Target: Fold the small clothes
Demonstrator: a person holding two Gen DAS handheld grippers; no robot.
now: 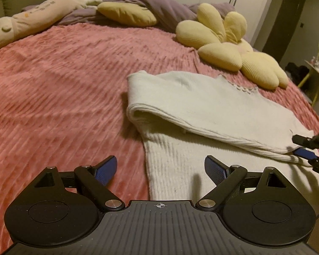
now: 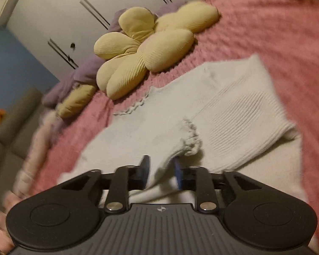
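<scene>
The white ribbed knit sweater [image 1: 202, 110] lies folded on the pink ribbed blanket [image 1: 63, 85]. At its 4 o'clock edge the right gripper [image 2: 161, 173] pinches a fold. The left gripper [image 1: 160, 170] stands spread over the hem, holding nothing.

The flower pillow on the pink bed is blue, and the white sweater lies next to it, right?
Not quite. The flower pillow is yellow, not blue, as the right wrist view shows. The rest holds: it lies on the pink bed, with the white sweater next to it.
</scene>
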